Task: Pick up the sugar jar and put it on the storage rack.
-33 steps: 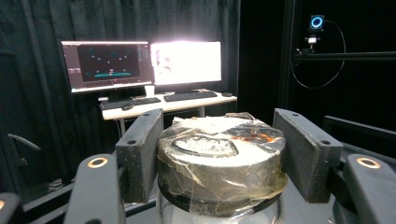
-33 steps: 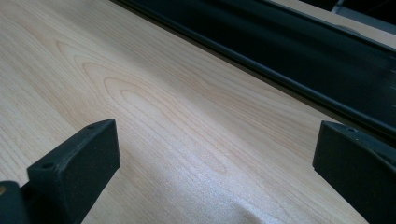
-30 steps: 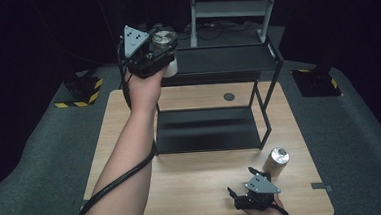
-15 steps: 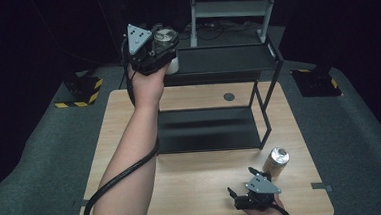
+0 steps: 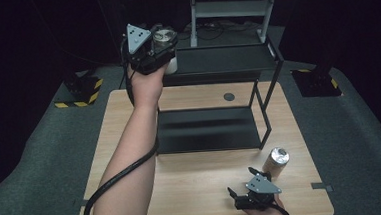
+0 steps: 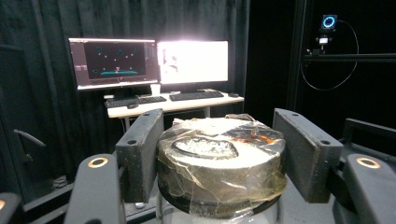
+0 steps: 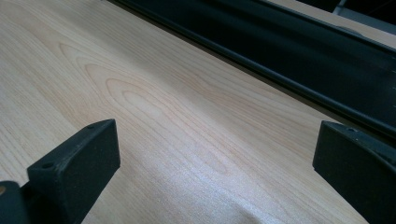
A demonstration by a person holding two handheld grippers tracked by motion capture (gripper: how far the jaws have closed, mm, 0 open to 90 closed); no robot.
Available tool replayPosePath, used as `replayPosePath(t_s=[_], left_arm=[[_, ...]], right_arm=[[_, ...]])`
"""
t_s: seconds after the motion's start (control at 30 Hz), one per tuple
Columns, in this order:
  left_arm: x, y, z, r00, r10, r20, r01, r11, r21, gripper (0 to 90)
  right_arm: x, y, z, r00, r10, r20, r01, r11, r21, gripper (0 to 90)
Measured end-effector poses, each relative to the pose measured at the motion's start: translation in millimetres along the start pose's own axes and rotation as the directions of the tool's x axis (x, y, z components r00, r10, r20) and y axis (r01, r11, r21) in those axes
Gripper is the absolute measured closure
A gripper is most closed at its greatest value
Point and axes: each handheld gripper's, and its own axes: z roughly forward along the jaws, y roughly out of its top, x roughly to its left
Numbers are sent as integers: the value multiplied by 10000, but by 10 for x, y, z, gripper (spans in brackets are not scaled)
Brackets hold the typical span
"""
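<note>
A can with a taped, crinkled lid (image 6: 219, 163) sits between the jaws of my left gripper (image 6: 222, 133), which is shut on its sides. From above, that left gripper (image 5: 160, 45) holds the can (image 5: 163, 37) at the left end of the black rack's upper shelf (image 5: 220, 60). A second silver can (image 5: 277, 161) stands upright on the wooden table (image 5: 124, 116) near the front right. Just left of and in front of it rests my right gripper (image 5: 236, 197). In its own view the right gripper (image 7: 215, 149) is open, with bare wood between its jaws.
The black two-tier rack has a lower shelf (image 5: 207, 129) at mid-table and thin posts (image 5: 269, 112) on its right side. A grey step frame (image 5: 232, 9) stands behind the table. Beyond the left gripper are two monitors (image 6: 149, 60) on a desk.
</note>
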Motion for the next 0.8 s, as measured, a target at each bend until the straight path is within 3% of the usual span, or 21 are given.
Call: replayPosePath(t_s=[0.27, 0.6, 0.8], left_arm=[[-5, -4, -29, 9998, 214, 35, -214, 9998, 17, 355], [-9, 3, -38, 9998, 179, -56, -179, 9998, 89, 321], [-37, -14, -59, 9994, -16, -353, 21, 9999, 132, 144]], right_arm=[[5, 2, 2, 10000, -22, 9, 22, 10000, 10, 0], [8, 2, 2, 10000, -16, 26, 16, 10000, 13, 0], [4, 1, 1, 10000, -11, 17, 11, 10000, 6, 0]])
